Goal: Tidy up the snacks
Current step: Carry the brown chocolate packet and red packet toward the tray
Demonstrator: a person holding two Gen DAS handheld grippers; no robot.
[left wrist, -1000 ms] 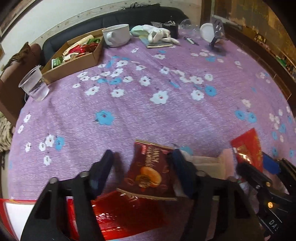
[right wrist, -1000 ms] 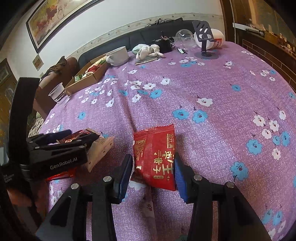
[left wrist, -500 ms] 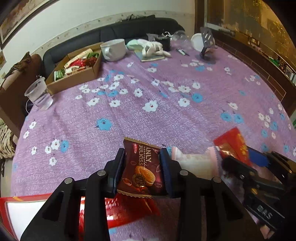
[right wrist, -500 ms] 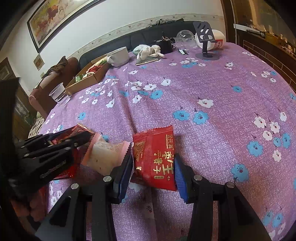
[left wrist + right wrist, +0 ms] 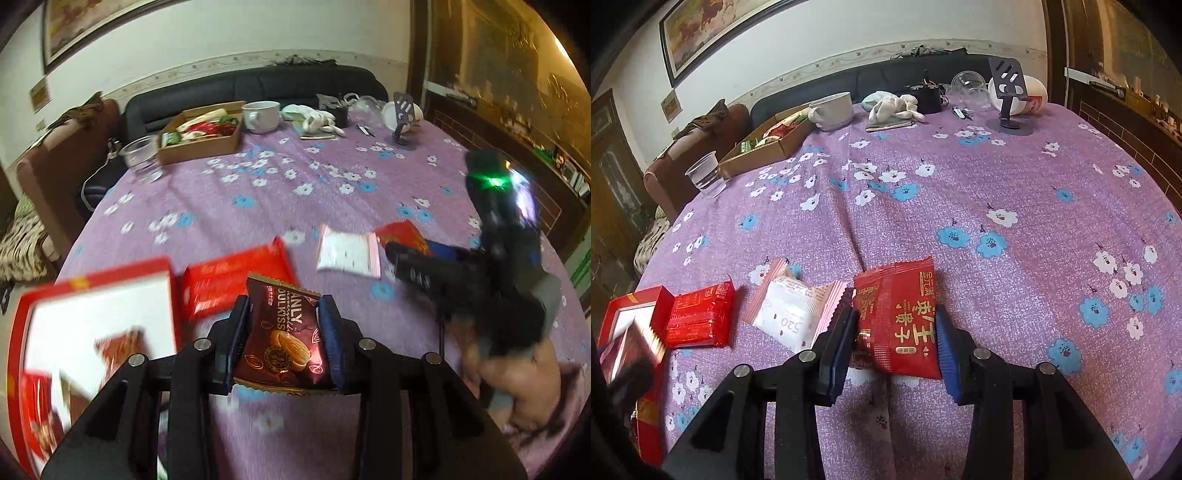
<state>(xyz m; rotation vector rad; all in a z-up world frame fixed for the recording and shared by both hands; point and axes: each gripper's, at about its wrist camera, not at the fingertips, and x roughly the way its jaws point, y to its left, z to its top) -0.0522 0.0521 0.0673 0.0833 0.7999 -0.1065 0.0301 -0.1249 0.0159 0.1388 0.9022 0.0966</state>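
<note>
My left gripper (image 5: 283,332) is shut on a brown cookie packet (image 5: 282,339) and holds it above the table, over a red snack packet (image 5: 232,282) and beside an open red box (image 5: 92,314). My right gripper (image 5: 895,341) has its jaws around a red jujube packet (image 5: 899,317) that lies on the purple cloth; the pads stand at its edges. A pink-and-white packet (image 5: 794,306) lies just left of it. The red packet (image 5: 698,314) and red box (image 5: 631,317) also show in the right wrist view at the left.
A cardboard box of snacks (image 5: 201,134) stands at the far left of the table, with a plastic cup (image 5: 703,175) near it and a white mug (image 5: 833,110) behind. A phone stand (image 5: 1010,98), glass bowl and cloth sit at the far edge.
My left gripper shut on the brown cookie packet, lifted it and swung left toward the red box. My right gripper stayed around the red jujube packet.
</note>
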